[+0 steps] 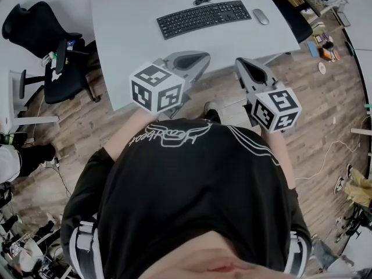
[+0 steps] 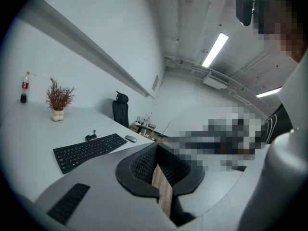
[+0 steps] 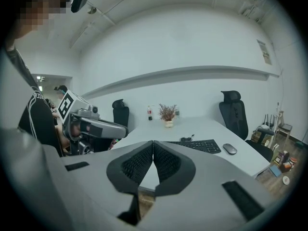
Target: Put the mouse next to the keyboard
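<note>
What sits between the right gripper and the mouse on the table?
Nothing. The head view shows only bare pale grey table top between the shut right gripper and the small silver oval mouse; the black keyboard lies clear of that stretch.

One keyboard (image 1: 203, 17), one mouse (image 1: 261, 16), two chairs (image 3: 120, 114) (image 3: 234, 112), one plant (image 3: 167, 113), one bottle (image 3: 149, 112).

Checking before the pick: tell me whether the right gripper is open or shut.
Shut, holding nothing. In the right gripper view, the right gripper has its black pads meeting at the tips, nothing between them.
</note>
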### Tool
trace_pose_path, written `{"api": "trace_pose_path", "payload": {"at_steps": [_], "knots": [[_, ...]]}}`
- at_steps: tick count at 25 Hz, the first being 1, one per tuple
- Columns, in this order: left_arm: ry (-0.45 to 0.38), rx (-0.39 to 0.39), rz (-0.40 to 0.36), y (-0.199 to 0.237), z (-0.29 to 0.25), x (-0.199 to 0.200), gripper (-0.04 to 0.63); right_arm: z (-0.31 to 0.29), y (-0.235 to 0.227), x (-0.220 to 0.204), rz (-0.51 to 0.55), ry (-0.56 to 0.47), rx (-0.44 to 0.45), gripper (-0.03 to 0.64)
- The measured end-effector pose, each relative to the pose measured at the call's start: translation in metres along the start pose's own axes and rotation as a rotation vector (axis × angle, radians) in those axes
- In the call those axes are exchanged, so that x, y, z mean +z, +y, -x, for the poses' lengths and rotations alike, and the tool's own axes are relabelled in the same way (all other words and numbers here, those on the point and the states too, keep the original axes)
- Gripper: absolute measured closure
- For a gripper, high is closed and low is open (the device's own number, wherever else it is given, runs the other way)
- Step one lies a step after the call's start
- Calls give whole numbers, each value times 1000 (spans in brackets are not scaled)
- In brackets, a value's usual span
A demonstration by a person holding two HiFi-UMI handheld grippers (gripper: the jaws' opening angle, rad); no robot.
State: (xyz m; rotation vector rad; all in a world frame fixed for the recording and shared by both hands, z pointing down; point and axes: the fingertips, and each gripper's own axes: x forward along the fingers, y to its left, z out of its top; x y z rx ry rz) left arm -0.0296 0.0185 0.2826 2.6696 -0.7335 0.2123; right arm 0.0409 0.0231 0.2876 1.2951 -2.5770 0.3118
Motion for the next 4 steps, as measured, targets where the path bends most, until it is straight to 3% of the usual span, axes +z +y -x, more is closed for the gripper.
{"api": "trace_pose_path", "payload": {"at_steps": [4], "knots": [[-3, -2, 2, -3, 8, 0, 588, 4, 7, 2, 2, 0, -7, 607]]}}
